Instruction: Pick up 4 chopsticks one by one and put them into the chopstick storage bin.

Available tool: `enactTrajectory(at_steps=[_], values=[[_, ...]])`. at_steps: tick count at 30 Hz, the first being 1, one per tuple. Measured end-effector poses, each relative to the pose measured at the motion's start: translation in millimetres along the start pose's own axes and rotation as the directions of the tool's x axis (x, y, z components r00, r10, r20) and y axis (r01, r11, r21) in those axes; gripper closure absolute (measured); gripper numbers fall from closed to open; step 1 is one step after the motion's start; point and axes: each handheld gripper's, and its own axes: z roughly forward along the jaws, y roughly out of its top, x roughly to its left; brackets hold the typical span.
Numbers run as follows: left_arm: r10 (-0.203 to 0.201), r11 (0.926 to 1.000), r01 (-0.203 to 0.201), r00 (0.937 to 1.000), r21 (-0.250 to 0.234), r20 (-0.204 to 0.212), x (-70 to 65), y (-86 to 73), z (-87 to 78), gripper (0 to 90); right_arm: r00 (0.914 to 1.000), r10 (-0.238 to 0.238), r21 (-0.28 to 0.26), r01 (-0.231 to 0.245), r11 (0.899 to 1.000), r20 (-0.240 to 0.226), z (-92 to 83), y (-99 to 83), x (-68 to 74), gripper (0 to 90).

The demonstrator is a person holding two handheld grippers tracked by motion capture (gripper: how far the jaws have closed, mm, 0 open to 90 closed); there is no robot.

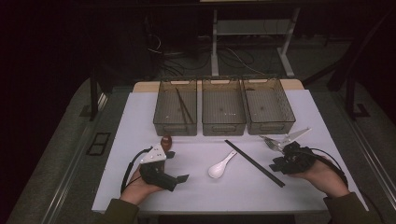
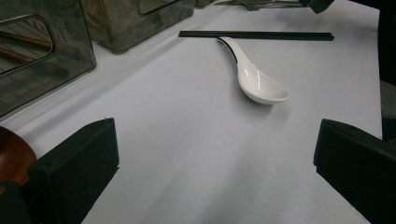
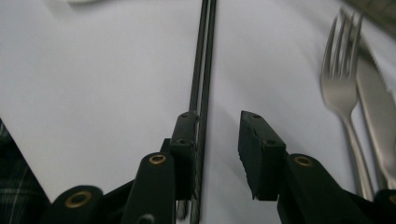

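A pair of black chopsticks (image 1: 254, 163) lies diagonally on the white mat, and in the right gripper view the chopsticks (image 3: 203, 70) run up from between the jaws. My right gripper (image 3: 219, 119) is open, its left jaw against them and its right jaw apart; in the high view the right gripper (image 1: 279, 165) sits at their near end. A white ceramic spoon (image 1: 222, 165) rests mid-mat. My left gripper (image 1: 177, 165) is wide open and holds nothing. From the left gripper (image 2: 215, 140) the white spoon (image 2: 259, 84) lies ahead, with the chopsticks (image 2: 257, 35) beyond it.
Three mesh baskets (image 1: 223, 127) line the back of the mat; the left one holds brown chopsticks (image 1: 185, 106). A metal fork (image 3: 343, 88) and knife (image 3: 378, 107) lie just right of my right gripper. A brown wooden spoon (image 1: 166, 140) sits beside my left gripper.
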Motion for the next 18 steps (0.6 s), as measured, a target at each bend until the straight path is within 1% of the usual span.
enactTrajectory(at_steps=[2, 4, 7, 8, 9, 12, 18], values=[[0.0, 1.0, 0.0, 1.0, 0.003, 0.0, 0.1, -0.1, 0.2, 0.0, 1.0, -0.003, 0.03, 0.003, 1.0, 0.003, 1.4, -2.8, 0.7, 68.5], [-0.001, 1.0, 0.001, 1.0, 0.003, 0.0, -0.1, 0.0, 0.4, 0.0, 0.9999, -0.017, 0.067, 0.017, 0.998, 0.001, 3.2, -4.7, 0.8, 69.8], [0.001, 1.0, -0.001, 1.0, 0.004, 0.001, -0.3, 0.0, 0.4, 0.0, 0.9995, -0.032, 0.122, 0.033, 0.992, -0.008, 7.4, -5.6, 2.6, 72.3], [0.001, 1.0, -0.001, 1.0, 0.003, 0.001, -0.3, -0.1, 0.4, 0.0, 0.9991, -0.043, 0.134, 0.043, 0.99, -0.006, 8.9, -5.5, 3.4, 72.8], [0.002, 1.0, -0.002, 1.0, 0.003, 0.001, -0.2, -0.1, 0.3, 0.0, 0.999, -0.044, 0.146, 0.045, 0.988, -0.011, 10.0, -5.2, 4.9, 73.1], [0.001, 1.0, -0.001, 1.0, 0.002, 0.001, -0.4, -0.1, 0.3, 0.0, 0.9982, -0.059, 0.166, 0.06, 0.984, -0.014, 13.2, -4.7, 6.5, 74.4], [0.0, 1.0, 0.0, 1.0, 0.0, 0.001, -0.7, -0.1, 1.1, 0.0, 0.998, -0.062, 0.19, 0.062, 0.98, -0.008, 17.7, -3.3, 7.1, 76.5]])
